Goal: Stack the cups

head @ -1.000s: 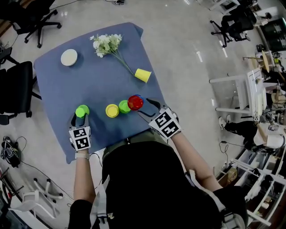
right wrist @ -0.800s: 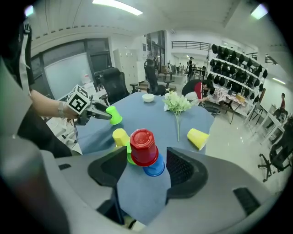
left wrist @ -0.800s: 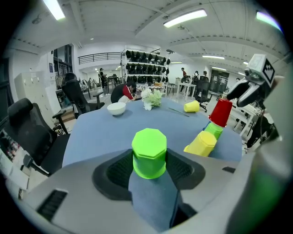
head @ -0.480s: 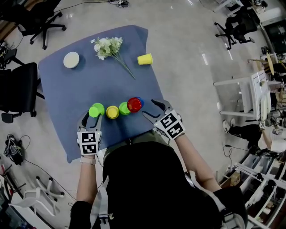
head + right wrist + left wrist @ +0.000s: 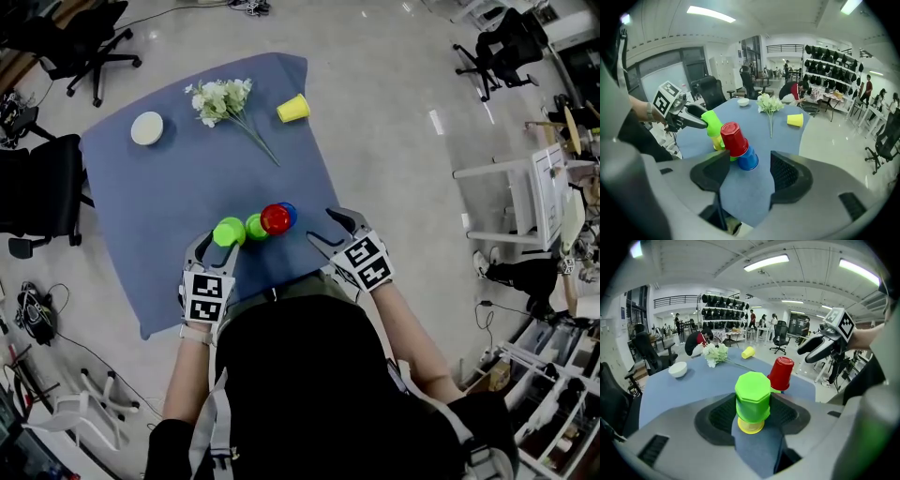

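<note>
Tongs on the left (image 5: 753, 414) clamp an upturned green cup (image 5: 752, 397), poised right over the yellow cup (image 5: 751, 426) beneath their tips on the table (image 5: 159, 187). To seat it well, I'd centre its mouth, hold it upright, lower it straight, then release. Right tongs (image 5: 749, 176) stand open and empty, with the red cup (image 5: 733, 138) atop the blue cup (image 5: 749, 160) just ahead.
</note>
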Action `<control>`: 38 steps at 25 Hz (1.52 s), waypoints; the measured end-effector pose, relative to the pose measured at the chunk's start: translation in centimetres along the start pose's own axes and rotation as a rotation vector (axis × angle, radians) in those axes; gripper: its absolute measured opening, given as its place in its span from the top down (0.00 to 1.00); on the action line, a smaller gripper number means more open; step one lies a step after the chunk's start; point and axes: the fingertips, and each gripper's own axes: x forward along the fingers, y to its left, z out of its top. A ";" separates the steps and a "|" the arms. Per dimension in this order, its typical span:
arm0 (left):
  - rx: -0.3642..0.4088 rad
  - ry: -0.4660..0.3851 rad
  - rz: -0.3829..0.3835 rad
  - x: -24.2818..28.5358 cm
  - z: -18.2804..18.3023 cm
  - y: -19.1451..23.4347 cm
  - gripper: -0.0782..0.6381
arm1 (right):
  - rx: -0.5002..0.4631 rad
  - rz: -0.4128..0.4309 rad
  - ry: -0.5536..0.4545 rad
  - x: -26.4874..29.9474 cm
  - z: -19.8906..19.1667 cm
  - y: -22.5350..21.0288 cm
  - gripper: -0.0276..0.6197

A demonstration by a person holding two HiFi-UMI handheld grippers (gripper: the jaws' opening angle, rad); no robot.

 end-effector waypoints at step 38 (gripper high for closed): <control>-0.204 0.074 0.308 -4.8 -3.8 -0.8 0.48 | -0.835 -0.185 0.184 14.9 9.1 -16.4 0.54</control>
